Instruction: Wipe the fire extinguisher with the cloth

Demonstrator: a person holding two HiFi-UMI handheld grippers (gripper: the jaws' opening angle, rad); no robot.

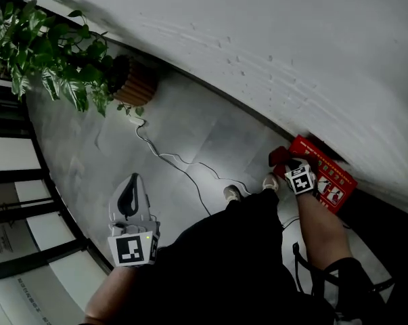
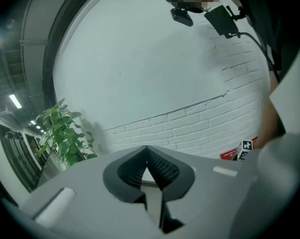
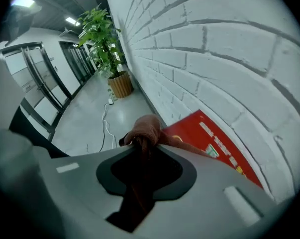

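Our right gripper (image 3: 144,146) is clamped on the cloth (image 3: 146,127), just beside the red extinguisher box (image 3: 214,143) on the floor (image 3: 90,118) by the wall (image 3: 214,44). We should press the cloth flat against it and wipe in long strokes. Our left gripper (image 2: 146,153) is closed and empty, well apart.

Left gripper (image 2: 146,152): jaws closed tip to tip, nothing between; pointing forward, left forearm (image 1: 109,296) behind it. Right gripper (image 3: 142,146): jaws clamped on cloth (image 3: 149,127) (bunched past tips, tail trailing back between jaws); angled steeply down, right forearm (image 1: 320,225) stretched out behind.
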